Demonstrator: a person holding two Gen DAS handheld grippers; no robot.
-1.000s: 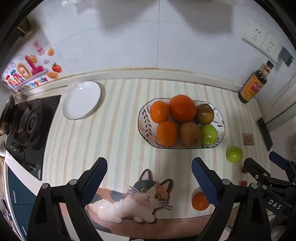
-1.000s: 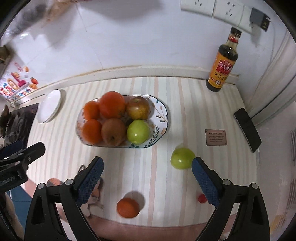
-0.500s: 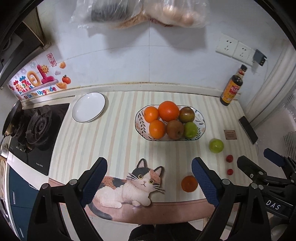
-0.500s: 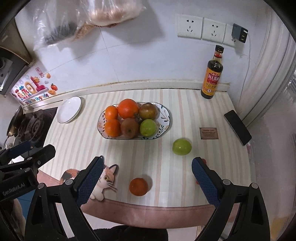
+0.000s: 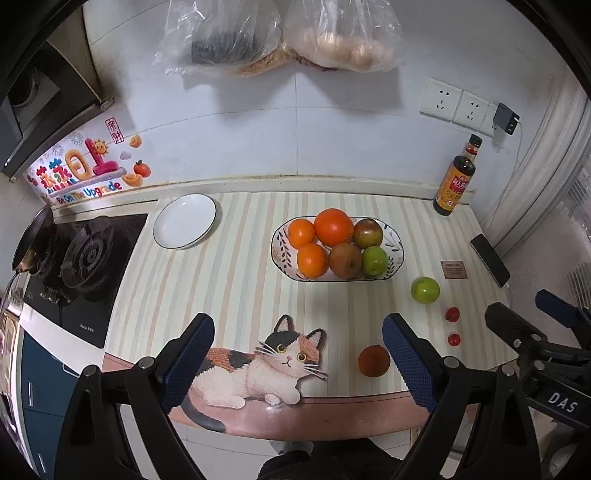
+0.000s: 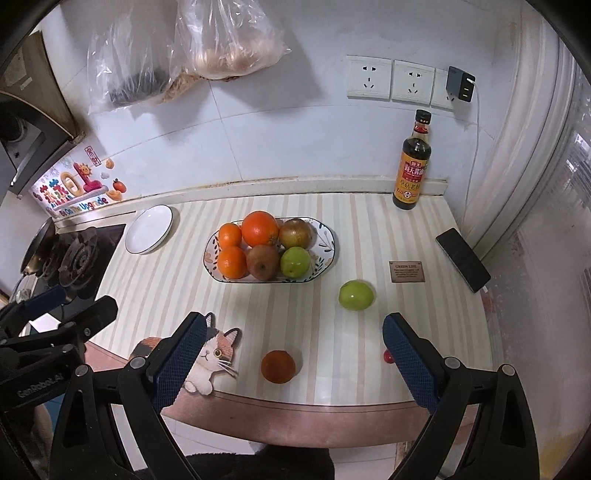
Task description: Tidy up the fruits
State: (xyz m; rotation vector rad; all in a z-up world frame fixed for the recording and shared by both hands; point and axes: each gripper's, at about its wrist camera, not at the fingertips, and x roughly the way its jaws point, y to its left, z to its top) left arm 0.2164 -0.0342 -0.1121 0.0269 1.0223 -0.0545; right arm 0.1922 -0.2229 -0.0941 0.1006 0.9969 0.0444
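Left wrist view shows my left gripper point(image 5: 297, 347) with its two blue pads wide apart and nothing between them, hanging above the front edge of the counter point(image 5: 229, 295). My right gripper point(image 6: 293, 347) is the same in its own view: pads apart, empty, well above the striped surface. Nearest to me, on the counter edge, I see the cat picture point(image 5: 266, 365) printed on the mat, and just to the right of it a small orange point(image 6: 278, 366) that lies alone near the front. Two small red fruits point(image 5: 453, 326) lie further right; I cannot tell what kind they are. A little further back a loose green apple point(image 6: 356, 294) rests on the stripes, apart from the bowl. Beyond it, in the middle of the counter, the oval fruit bowl point(image 6: 327, 245) holds three oranges, two brownish fruits and one green apple, all touching each other. To the left of the bowl an empty white plate point(image 5: 184, 220) stands beside the gas stove point(image 5: 79, 258). On the right side I see a small brown card point(image 6: 407, 271) and a black phone point(image 6: 463, 259). At the far wall a dark sauce bottle point(image 6: 412, 162) stands upright under the sockets point(image 6: 391, 79), and plastic bags point(image 5: 280, 35) hang on the tiles.
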